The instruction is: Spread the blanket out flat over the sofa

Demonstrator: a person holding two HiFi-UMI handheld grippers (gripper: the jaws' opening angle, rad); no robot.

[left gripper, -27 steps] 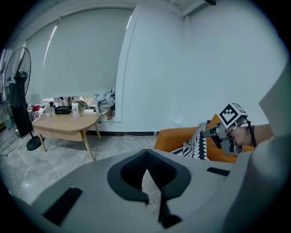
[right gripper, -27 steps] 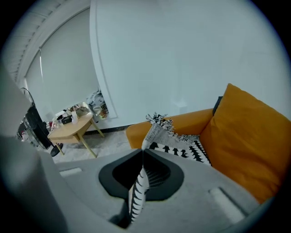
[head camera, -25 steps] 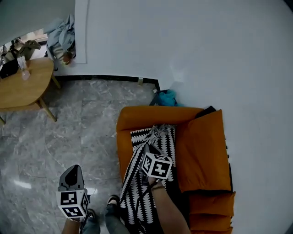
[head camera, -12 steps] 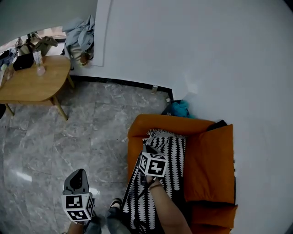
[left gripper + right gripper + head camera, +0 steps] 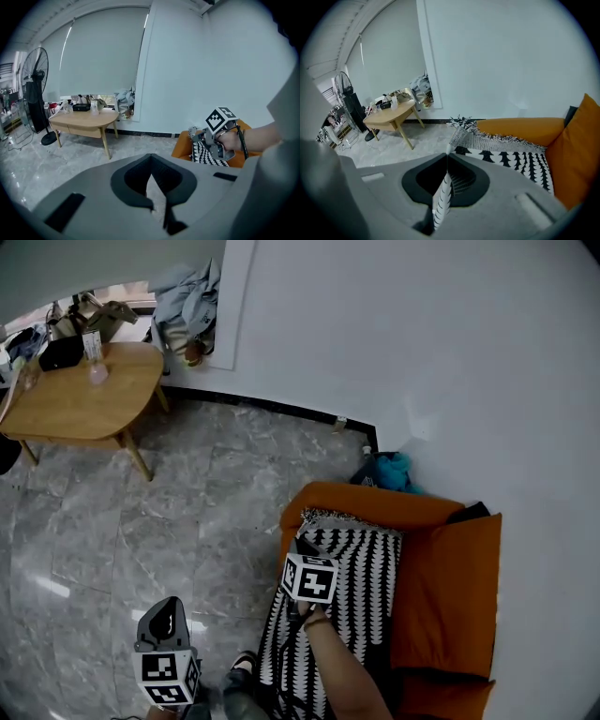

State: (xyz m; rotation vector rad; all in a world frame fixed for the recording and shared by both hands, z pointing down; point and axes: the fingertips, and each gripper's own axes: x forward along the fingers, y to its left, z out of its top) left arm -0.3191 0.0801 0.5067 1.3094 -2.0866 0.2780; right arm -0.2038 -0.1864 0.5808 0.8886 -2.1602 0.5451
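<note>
A black-and-white patterned blanket (image 5: pixel 352 587) lies over the seat of the orange sofa (image 5: pixel 375 504), its fringed end near the far armrest. My right gripper (image 5: pixel 300 547) is at the blanket's left edge and is shut on it; in the right gripper view (image 5: pixel 447 157) a fold of the cloth runs between the jaws, and the blanket (image 5: pixel 511 157) stretches away over the sofa (image 5: pixel 525 129). My left gripper (image 5: pixel 161 607) hangs over the floor left of the sofa, shut and holding nothing. The left gripper view shows the right gripper (image 5: pixel 196 136) at the blanket (image 5: pixel 204 154).
An orange back cushion (image 5: pixel 450 596) leans along the sofa's right side. A wooden table (image 5: pixel 80 404) with small items stands far left, clothes (image 5: pixel 187 306) hang by the wall, and a blue object (image 5: pixel 389 470) lies behind the sofa. A standing fan (image 5: pixel 37 93) is nearby. Feet (image 5: pixel 239 671) are by the sofa.
My right gripper has drawn the blanket's edge toward the sofa's left side, and the cloth now lies wider over the seat. The left gripper has drifted a little lower over the floor.
</note>
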